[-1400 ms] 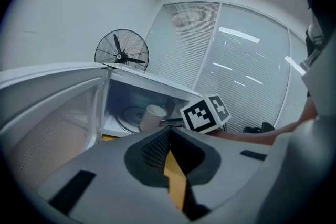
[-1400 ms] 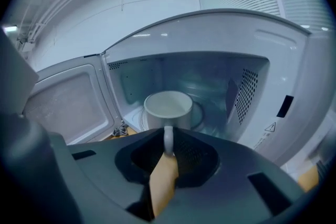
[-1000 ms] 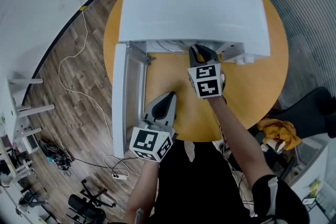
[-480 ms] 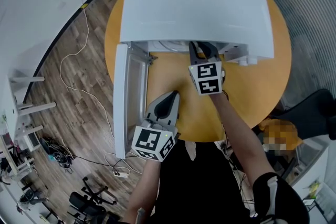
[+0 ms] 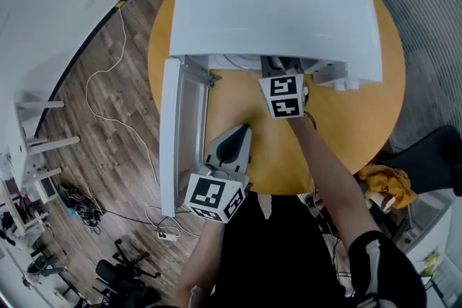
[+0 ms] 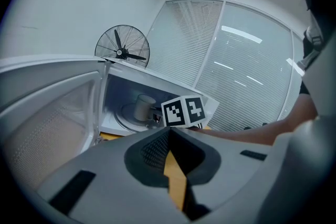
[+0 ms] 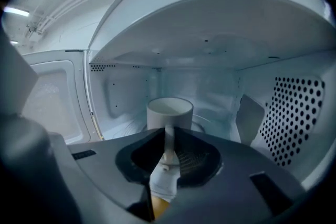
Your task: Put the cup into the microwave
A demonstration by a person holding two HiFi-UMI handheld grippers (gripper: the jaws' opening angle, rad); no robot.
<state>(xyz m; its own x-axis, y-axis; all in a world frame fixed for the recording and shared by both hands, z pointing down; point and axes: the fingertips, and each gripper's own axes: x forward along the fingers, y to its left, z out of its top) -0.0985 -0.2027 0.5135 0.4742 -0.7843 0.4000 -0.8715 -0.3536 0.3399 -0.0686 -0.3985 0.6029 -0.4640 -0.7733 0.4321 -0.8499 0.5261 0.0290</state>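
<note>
White enamelled microwave: boxy, rounded corners, standing on a round orange wood-grain table. Door swung wide open on the left, mouth unobstructed. Cavity walls smooth; right wall has a perforated panel; free room on both sides of the contents.

Cup: pale, matt, cylindrical, upright inside the cavity over the glass turntable; contact with it cannot be told.

Right gripper: jaws nearly closed, pinching the cup's handle, cup body straight ahead of the tips.

Left gripper: jaws together, empty, above the table's near edge beside the door.
</note>
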